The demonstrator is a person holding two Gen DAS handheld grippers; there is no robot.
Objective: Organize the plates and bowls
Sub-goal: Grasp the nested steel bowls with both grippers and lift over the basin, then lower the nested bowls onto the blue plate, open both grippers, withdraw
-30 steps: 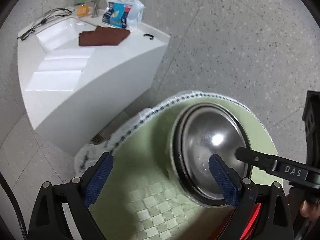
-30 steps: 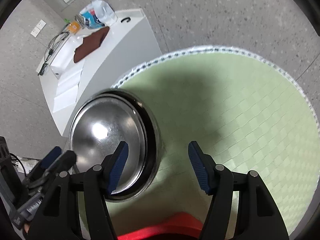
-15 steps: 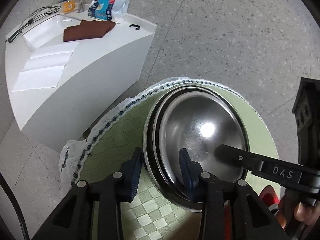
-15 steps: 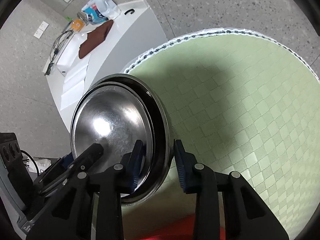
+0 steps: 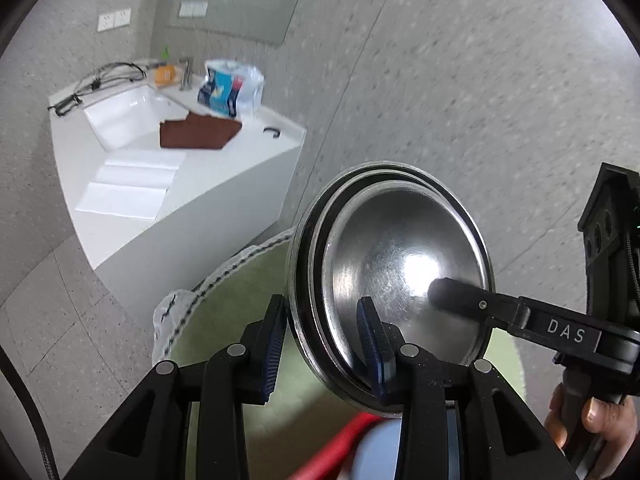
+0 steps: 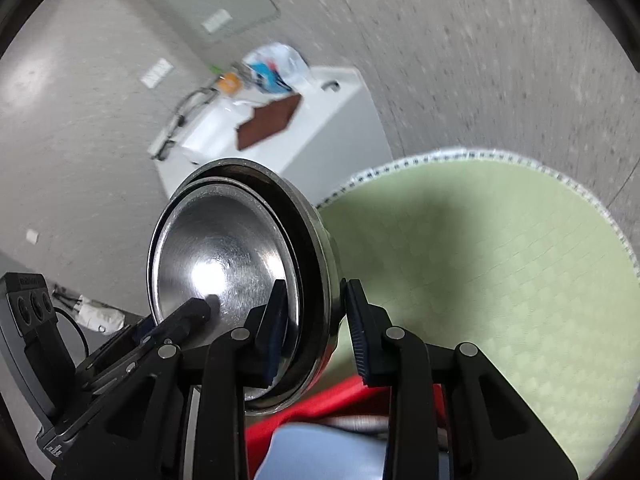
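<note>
A stack of nested stainless steel bowls (image 5: 400, 276) is held in the air above the round green table (image 5: 240, 280). My left gripper (image 5: 322, 344) is shut on the near-left rim of the stack. My right gripper (image 6: 316, 330) is shut on the opposite rim of the same bowls (image 6: 228, 268). Each gripper's black finger shows inside the bowl in the other view. The stack is tilted on edge, its hollow facing the cameras.
A red item (image 6: 320, 404) and a pale blue item (image 6: 320, 456) lie blurred below the bowls. The green tablecloth (image 6: 500, 264) has a white lace edge. A white sink counter (image 5: 180, 176) with a brown cloth (image 5: 198, 132) and a bag stands beyond, over grey floor.
Both grippers closed on the rim of the bowl stack, then lifted it off the table and tilted it; the table has dropped lower in both views.
</note>
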